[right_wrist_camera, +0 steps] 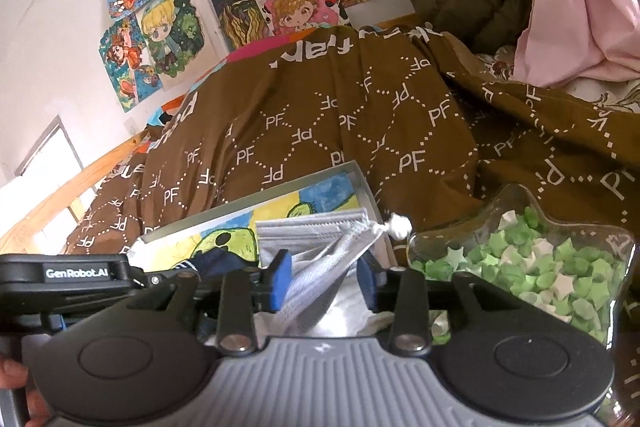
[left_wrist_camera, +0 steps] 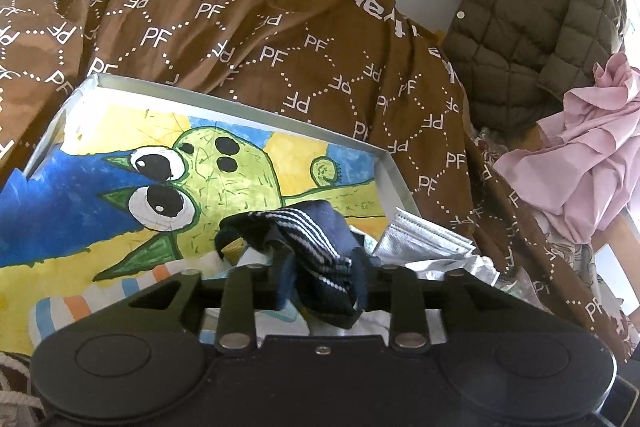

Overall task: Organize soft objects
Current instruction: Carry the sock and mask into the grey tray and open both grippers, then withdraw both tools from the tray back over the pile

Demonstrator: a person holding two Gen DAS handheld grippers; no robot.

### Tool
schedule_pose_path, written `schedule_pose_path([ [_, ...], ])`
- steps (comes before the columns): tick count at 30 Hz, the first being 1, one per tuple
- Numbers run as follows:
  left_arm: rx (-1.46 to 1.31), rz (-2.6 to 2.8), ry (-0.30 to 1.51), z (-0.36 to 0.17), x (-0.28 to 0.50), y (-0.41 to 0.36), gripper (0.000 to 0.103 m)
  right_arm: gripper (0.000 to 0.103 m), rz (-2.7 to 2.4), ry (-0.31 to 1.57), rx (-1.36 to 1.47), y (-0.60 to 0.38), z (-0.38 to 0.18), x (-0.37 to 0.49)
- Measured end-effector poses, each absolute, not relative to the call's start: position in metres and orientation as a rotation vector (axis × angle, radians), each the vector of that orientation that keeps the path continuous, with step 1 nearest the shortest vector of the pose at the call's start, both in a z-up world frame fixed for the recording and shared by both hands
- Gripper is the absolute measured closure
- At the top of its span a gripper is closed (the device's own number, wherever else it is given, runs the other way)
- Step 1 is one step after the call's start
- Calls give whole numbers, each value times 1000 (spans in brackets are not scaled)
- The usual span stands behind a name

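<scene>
A navy-blue sock with white stripes (left_wrist_camera: pixel 298 239) lies bunched in a shallow white cardboard box (left_wrist_camera: pixel 256 107) whose floor is covered by a painted picture of a green cactus with big eyes (left_wrist_camera: pixel 208 179). The sock sits at the near edge of the box, one end draped back between the fingers of the left hand-held gripper (left_wrist_camera: pixel 320 281). Just beside it, toward the box's right corner, lies a silvery-grey pleated soft cloth with a drawstring and a small round bead (right_wrist_camera: pixel 320 247); its folds look shiny and crumpled. The box rests on a brown bedspread printed with white "PF" letters and dotted diamonds (left_wrist_camera: pixel 248 39).

The left hand-held gripper stands partly open, its jaws on either side of the sock; the fabric hangs loose between them and the pads do not seem to press it. The right hand-held gripper (right_wrist_camera: pixel 324 281) is likewise partly open, with blue pads (right_wrist_camera: pixel 280 279) to each side of the silver cloth, which runs between them without being pinched.

To the right of the box, on the bedspread, stands a clear star-shaped glass dish of green and white paper stars (right_wrist_camera: pixel 532 267). Behind are an olive quilted jacket (left_wrist_camera: pixel 528 27) and a crumpled pink garment (left_wrist_camera: pixel 580 155).
</scene>
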State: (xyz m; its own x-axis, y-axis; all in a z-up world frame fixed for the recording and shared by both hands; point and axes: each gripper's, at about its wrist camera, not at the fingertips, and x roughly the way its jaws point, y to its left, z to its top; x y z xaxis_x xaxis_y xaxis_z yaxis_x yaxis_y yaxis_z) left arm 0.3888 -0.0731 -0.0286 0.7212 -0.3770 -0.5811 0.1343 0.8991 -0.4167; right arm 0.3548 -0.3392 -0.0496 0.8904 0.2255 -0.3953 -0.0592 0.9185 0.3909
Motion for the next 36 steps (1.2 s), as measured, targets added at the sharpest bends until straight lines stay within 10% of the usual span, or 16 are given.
schedule_pose_path([
  [21, -350, -243, 583, 27, 312, -54, 4, 11, 161, 349, 329, -342, -4, 290],
  [36, -281, -219, 415, 64, 220, -42, 1, 0, 158, 210, 254, -326, 37, 213],
])
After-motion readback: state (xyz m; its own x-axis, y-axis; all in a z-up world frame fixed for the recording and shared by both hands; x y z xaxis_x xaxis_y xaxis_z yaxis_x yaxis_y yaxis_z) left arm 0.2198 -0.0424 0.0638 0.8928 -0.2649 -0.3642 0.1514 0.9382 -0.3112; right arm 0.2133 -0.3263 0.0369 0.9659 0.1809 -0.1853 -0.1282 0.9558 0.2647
